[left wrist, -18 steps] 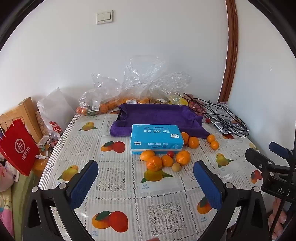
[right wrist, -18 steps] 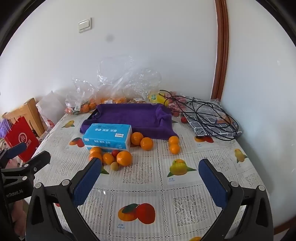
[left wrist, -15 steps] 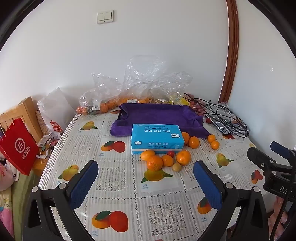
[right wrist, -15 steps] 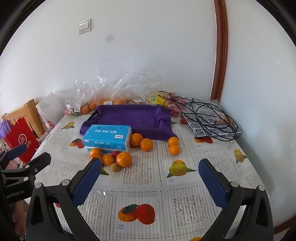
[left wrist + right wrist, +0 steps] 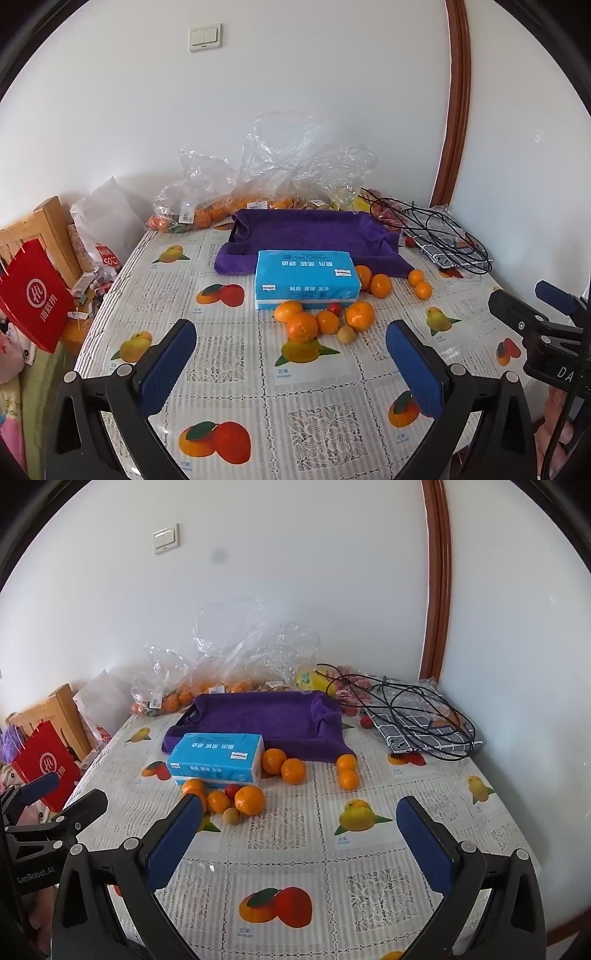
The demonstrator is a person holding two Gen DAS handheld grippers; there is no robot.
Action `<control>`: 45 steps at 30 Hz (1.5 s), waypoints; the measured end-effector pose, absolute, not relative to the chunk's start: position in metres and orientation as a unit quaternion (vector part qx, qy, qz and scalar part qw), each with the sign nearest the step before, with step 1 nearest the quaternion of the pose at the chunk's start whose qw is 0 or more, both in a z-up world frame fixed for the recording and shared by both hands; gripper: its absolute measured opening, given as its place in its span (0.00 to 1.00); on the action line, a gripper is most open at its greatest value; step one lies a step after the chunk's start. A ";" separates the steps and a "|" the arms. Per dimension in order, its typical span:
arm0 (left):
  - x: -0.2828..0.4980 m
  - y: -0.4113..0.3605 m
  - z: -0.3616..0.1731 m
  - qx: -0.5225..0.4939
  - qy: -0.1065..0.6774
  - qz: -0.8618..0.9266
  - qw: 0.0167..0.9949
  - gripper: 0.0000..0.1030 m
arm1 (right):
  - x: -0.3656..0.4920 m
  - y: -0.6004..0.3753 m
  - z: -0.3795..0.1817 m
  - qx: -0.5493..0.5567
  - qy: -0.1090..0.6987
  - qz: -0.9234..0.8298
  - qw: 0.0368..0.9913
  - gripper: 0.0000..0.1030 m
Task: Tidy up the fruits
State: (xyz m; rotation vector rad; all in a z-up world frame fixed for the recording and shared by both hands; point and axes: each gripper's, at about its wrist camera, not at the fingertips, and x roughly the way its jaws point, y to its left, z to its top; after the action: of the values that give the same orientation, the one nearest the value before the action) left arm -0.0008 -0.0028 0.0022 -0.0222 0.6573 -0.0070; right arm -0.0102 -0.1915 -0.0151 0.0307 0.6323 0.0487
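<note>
both the left gripper [image 5: 291, 354] and right gripper [image 5: 299, 830] hang wide open and empty, so grabbing at the oranges [image 5: 325, 319] bunched against the blue tissue pack [image 5: 306, 278] could easily send the round ones rolling off the table [image 5: 229, 354].

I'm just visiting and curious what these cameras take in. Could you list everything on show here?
Oranges: eight loose, orange; four in front of the tissue pack, two pairs to its right.
Small red fruit: one, among the front oranges.
Small tan fruit: one, in front of the cluster.
Tissue pack: one, blue, mid-table.
Purple cloth: one, lining a tray behind the pack.
Plastic bags: several, clear, with fruit, against the wall.
Cables: black tangle, far right corner.
Tablecloth: white, fruit prints.
Red paper bag: one, left of the table.
Light switch: one, white, on the wall.
Left gripper: blue pads, open, empty.
Right gripper: blue pads, open, empty.
</note>
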 end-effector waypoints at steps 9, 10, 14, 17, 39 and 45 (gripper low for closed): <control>-0.003 -0.003 0.003 -0.012 0.319 -0.005 0.948 1.00 | -0.011 -0.190 -0.016 0.018 0.310 0.028 0.950 1.00; -0.003 -0.003 0.004 -0.013 0.318 -0.005 0.948 1.00 | -0.011 -0.190 -0.016 0.019 0.310 0.029 0.950 1.00; -0.004 -0.002 0.004 -0.013 0.318 -0.006 0.948 1.00 | -0.012 -0.191 -0.016 0.019 0.309 0.028 0.951 1.00; -0.004 -0.002 0.006 -0.015 0.316 -0.007 0.949 1.00 | -0.013 -0.190 -0.016 0.020 0.307 0.028 0.951 1.00; -0.004 -0.001 0.009 -0.019 0.312 -0.005 0.950 1.00 | -0.015 -0.188 -0.014 0.021 0.303 0.031 0.952 1.00; -0.004 -0.001 0.009 -0.020 0.313 -0.004 0.949 1.00 | -0.017 -0.187 -0.014 0.021 0.299 0.031 0.953 1.00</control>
State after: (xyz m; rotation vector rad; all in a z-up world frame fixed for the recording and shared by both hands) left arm -0.0039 -0.0009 0.0089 -0.0407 0.6374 -0.0085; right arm -0.0168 -0.1870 -0.0137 0.0433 0.6076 0.0633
